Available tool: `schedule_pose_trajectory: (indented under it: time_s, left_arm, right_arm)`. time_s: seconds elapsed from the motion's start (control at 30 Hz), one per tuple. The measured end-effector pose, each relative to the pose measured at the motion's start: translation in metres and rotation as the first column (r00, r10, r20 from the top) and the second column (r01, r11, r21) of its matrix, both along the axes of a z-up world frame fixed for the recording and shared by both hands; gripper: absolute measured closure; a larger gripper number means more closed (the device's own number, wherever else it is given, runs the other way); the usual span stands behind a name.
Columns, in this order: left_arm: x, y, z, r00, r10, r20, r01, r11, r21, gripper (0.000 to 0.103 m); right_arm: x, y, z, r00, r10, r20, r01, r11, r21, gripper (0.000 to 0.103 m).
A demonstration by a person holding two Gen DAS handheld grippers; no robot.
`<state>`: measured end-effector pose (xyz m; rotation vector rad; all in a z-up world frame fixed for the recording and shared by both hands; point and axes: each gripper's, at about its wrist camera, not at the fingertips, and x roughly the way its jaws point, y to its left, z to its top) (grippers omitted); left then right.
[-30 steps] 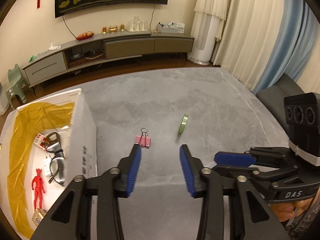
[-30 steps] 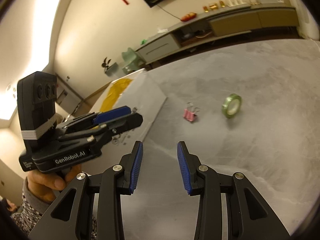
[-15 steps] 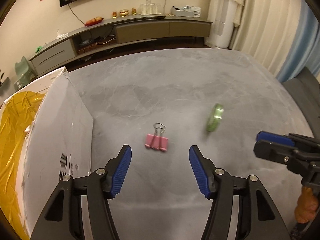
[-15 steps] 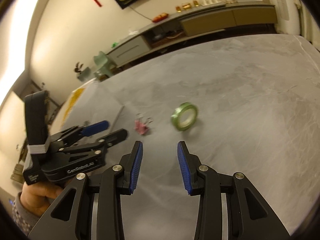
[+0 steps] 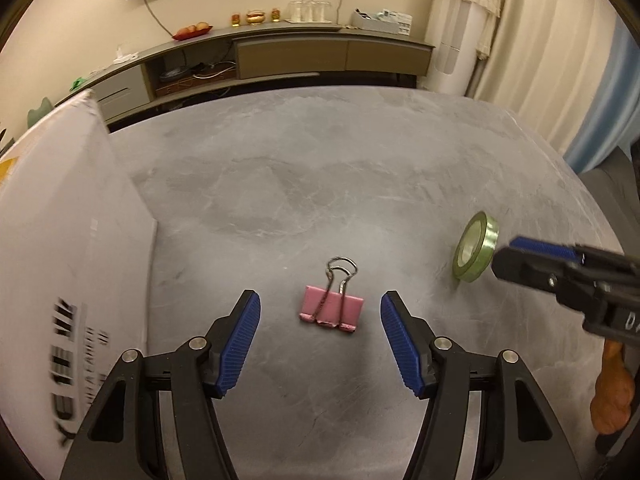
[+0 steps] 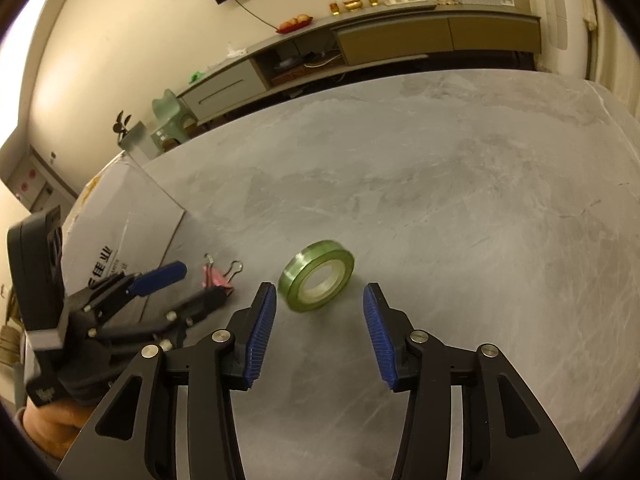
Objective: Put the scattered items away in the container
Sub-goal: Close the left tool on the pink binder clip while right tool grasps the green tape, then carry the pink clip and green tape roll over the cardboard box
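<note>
Both my grippers are low over the grey marbled tabletop [image 5: 328, 184], nothing held. L gripper [image 5: 320, 322]: jaws wide, blue pads either side of the pink binder clip [image 5: 331, 310], which sits lower centre of the left wrist frame, flat on the table w/ its wire handles pointing to the top of the frame; pads not touching it, gap on both sides. R gripper [image 6: 319, 322]: jaws also wide, lined up on the green tape roll [image 6: 317, 275], which is centre of the right wrist frame just above the pad tips, standing tilted on its edge, hole facing the cam; no contact. In the left wrist view the same roll shows at mid right edge, and the R gripper's dark fingertip comes in from the right just beside it. In the right wrist view the L gripper shows lower left w/ a hand under it, clip between its fingers. White cardboard box [image 5: 68, 248], the container, fills the left side of the left wrist frame, printed side wall toward me, a bit of yellow liner at the rim; inside not visible. Clip is near the box, roll further right, the two apart. Low cabinet [image 5: 288, 54] along the top of frame by the wall, curtains [image 5: 532, 40] upper right.
</note>
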<state>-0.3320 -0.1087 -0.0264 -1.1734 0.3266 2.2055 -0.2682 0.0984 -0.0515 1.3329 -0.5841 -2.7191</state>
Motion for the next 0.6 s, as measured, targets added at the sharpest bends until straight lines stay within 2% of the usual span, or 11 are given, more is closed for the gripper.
schedule_pose_trajectory:
  time_s: [0.13, 0.33, 0.43, 0.47, 0.5, 0.6]
  left_arm:
    - [0.0, 0.006, -0.012, 1.0, -0.002, -0.022, 0.002, 0.999, -0.034, 0.039]
    - [-0.002, 0.006, -0.015, 0.999, 0.02, -0.051, -0.022, 0.999, -0.026, 0.038]
    - [-0.005, 0.003, -0.015, 0.998, 0.03, -0.049, -0.03, 1.0, 0.001, 0.04]
    - [-0.004, 0.003, -0.014, 0.999, 0.022, -0.049, -0.022, 1.0, 0.012, 0.054]
    - [-0.004, 0.003, -0.013, 0.999, 0.012, -0.048, -0.011, 1.0, 0.019, 0.069]
    - [-0.002, 0.004, -0.011, 0.999, -0.002, -0.037, 0.003, 1.0, 0.031, 0.069]
  right_arm:
    - [-0.009, -0.001, -0.005, 1.0, 0.01, 0.014, -0.01, 1.0, 0.006, 0.049]
    - [-0.032, -0.007, -0.017, 0.999, 0.032, 0.029, -0.033, 0.999, 0.042, 0.049]
    - [-0.034, -0.005, -0.018, 0.999, 0.027, 0.018, -0.028, 0.998, 0.05, 0.05]
    - [-0.033, -0.004, -0.018, 0.999, 0.029, 0.015, -0.03, 0.998, 0.048, 0.054]
    - [-0.032, -0.003, -0.018, 0.999, 0.03, 0.015, -0.031, 0.998, 0.046, 0.054]
    - [-0.031, -0.002, -0.019, 0.999, 0.028, 0.016, -0.029, 0.999, 0.041, 0.055]
